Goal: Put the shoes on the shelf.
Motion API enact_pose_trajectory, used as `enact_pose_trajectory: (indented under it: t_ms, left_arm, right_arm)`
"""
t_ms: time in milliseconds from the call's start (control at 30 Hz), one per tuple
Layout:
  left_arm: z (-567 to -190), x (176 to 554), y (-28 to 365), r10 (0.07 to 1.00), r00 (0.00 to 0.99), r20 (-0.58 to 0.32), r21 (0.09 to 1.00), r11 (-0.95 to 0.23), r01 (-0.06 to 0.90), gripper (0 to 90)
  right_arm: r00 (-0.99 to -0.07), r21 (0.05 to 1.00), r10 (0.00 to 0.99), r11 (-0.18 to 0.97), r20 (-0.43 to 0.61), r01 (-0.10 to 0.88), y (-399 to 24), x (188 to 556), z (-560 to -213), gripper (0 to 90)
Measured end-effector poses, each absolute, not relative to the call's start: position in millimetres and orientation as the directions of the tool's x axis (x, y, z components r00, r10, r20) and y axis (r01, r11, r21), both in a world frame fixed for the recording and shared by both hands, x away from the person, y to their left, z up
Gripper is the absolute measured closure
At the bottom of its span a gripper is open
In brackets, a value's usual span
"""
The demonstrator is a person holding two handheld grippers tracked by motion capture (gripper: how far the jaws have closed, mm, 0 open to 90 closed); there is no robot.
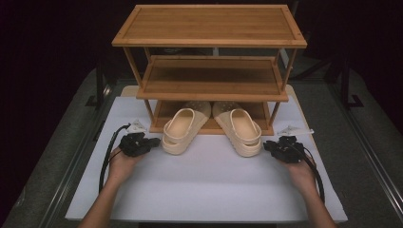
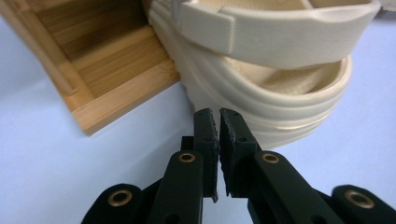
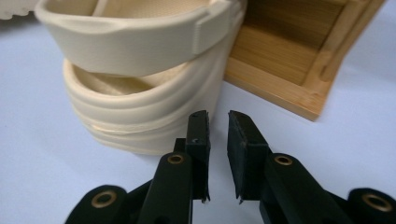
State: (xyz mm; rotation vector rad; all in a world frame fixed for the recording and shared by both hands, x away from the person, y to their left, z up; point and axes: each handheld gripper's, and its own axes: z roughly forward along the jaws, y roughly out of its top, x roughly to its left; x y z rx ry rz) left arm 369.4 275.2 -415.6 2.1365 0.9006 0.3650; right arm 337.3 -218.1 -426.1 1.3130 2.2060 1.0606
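Two cream clogs stand with their toes on the bottom shelf of a bamboo shoe rack, heels out on the white mat. Held in a hand, my left gripper lies low on the mat just left of the left clog. In the left gripper view its jaws are shut with nothing between them, tips close to the clog's heel. My right gripper sits just right of the right clog. Its jaws stand nearly together and empty, pointing at the clog's sole.
The rack's two upper shelves are bare. Its bottom shelf corner lies beside each clog. Small white tags lie on the white mat near the rack's feet. Dark grey floor surrounds the mat.
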Motion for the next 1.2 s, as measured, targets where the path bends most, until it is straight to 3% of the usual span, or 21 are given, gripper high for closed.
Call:
enact_pose_trajectory:
  t_ms: [500, 633, 700, 900, 1033, 1200]
  left_arm:
    - [-417, 367, 241, 0.671, 0.741, -0.016, 0.768, -0.467, 0.439, 85.1]
    - [-417, 366, 230, 0.656, 0.754, -0.004, 0.765, -0.484, 0.425, 80.8]
    - [-416, 364, 227, 0.648, 0.761, -0.009, 0.764, -0.487, 0.424, 73.2]
    - [-413, 353, 223, 0.604, 0.796, -0.05, 0.749, -0.505, 0.43, 30.5]
    - [-417, 354, 211, 0.603, 0.797, -0.022, 0.741, -0.526, 0.419, 16.3]
    - [-423, 361, 203, 0.609, 0.793, -0.018, 0.742, -0.523, 0.419, 13.4]
  right_arm:
    - [-0.572, 0.76, 0.82, 0.35, 0.036, 0.549, -180, 337, -423, 79.0]
    - [-0.581, 0.754, 0.814, 0.367, 0.023, 0.544, -172, 337, -424, 72.9]
    - [-0.578, 0.752, 0.816, 0.363, 0.029, 0.55, -172, 337, -424, 63.2]
    - [-0.606, 0.741, 0.783, 0.322, 0.142, 0.59, -181, 332, -425, 22.9]
    - [-0.644, 0.751, 0.749, 0.335, 0.153, 0.569, -173, 332, -425, 13.7]
    - [-0.655, 0.761, 0.743, 0.343, 0.139, 0.551, -160, 338, -426, 12.9]
